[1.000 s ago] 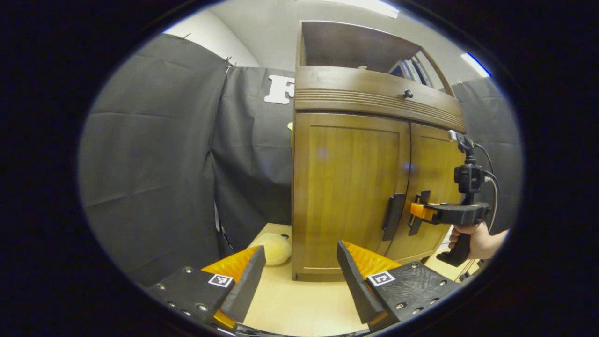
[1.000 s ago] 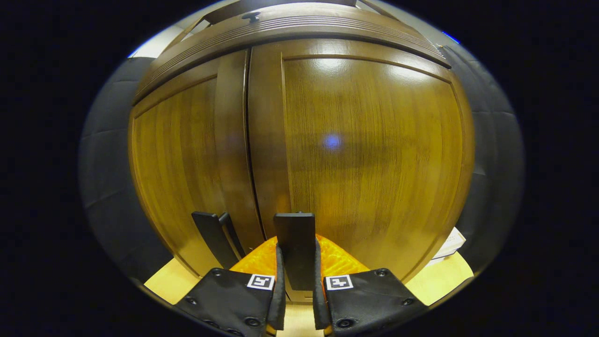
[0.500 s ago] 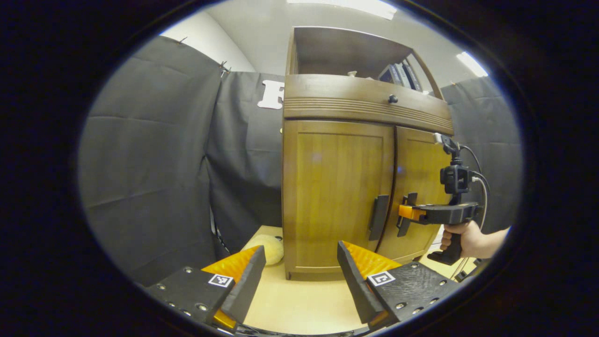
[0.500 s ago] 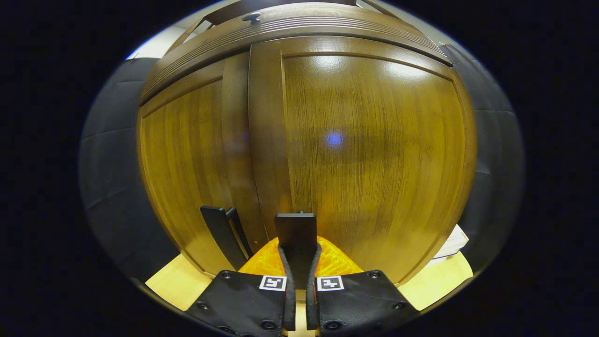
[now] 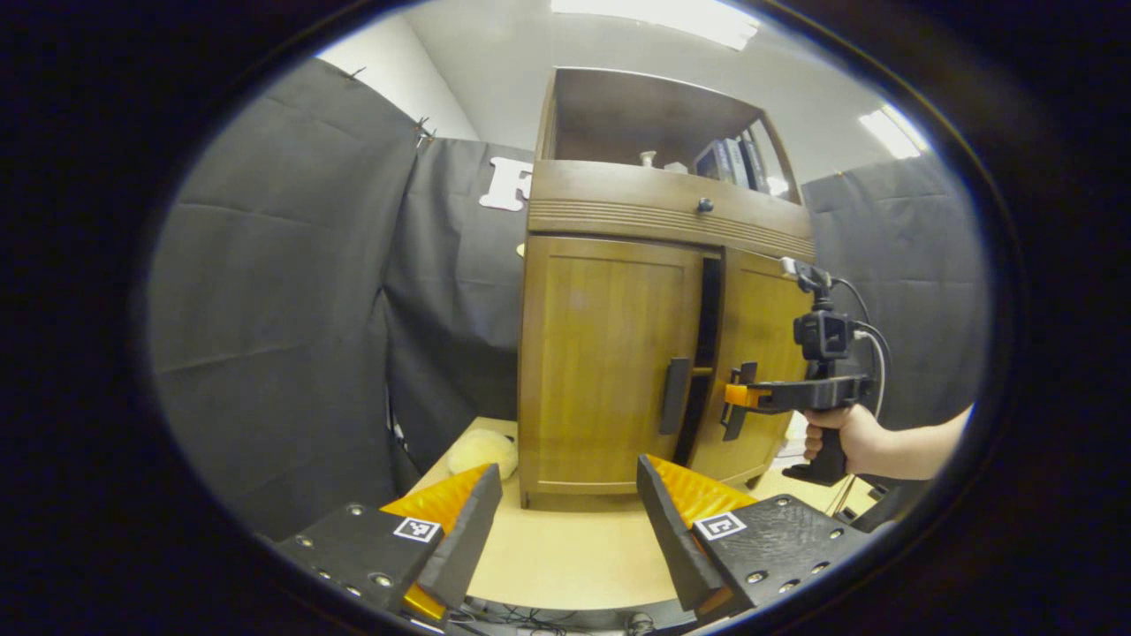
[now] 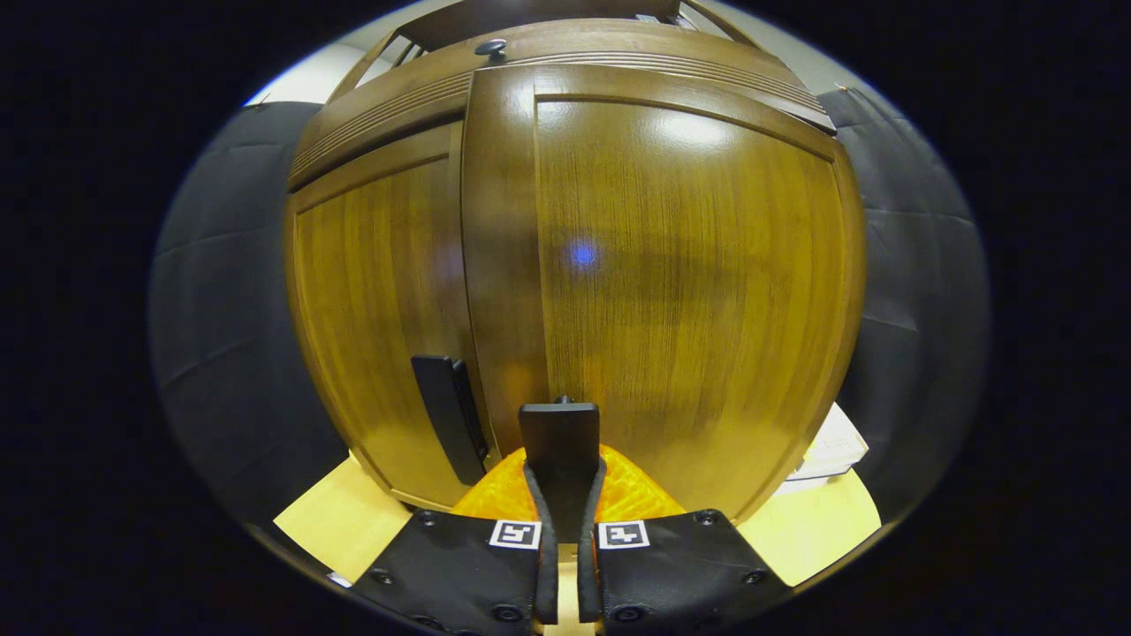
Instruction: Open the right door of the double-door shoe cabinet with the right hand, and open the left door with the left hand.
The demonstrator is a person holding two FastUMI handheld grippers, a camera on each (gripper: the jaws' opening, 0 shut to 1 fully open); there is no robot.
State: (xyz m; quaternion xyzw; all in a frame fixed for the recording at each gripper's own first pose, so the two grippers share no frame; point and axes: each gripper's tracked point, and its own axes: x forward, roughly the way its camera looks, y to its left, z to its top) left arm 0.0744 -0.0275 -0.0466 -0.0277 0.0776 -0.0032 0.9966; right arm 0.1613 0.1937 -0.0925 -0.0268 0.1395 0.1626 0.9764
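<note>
The brown wooden shoe cabinet (image 5: 618,265) stands ahead on the pale floor. Its right door (image 5: 751,353) is swung a little outward, leaving a dark gap beside the closed left door (image 5: 601,353). My right gripper (image 5: 738,397), held by a hand (image 5: 839,433), is shut on the right door's black handle (image 6: 558,437), which sits pinched between the fingers of my right gripper (image 6: 562,495). The left door's black handle (image 5: 676,395) (image 6: 446,406) is untouched. My left gripper (image 5: 565,503) is open, well short of the cabinet, with nothing between its fingers.
A pale yellow soft lump (image 5: 482,450) lies on the floor by the cabinet's left corner. Books (image 5: 729,159) stand on the open shelf above a drawer with a dark knob (image 5: 704,205). White papers (image 6: 826,446) lie at the right of the cabinet. Black cloth walls surround it.
The right door has come away from the left door, opening a dark gap. The right gripper closed fully on its handle. My left gripper has drawn back from the cabinet.
</note>
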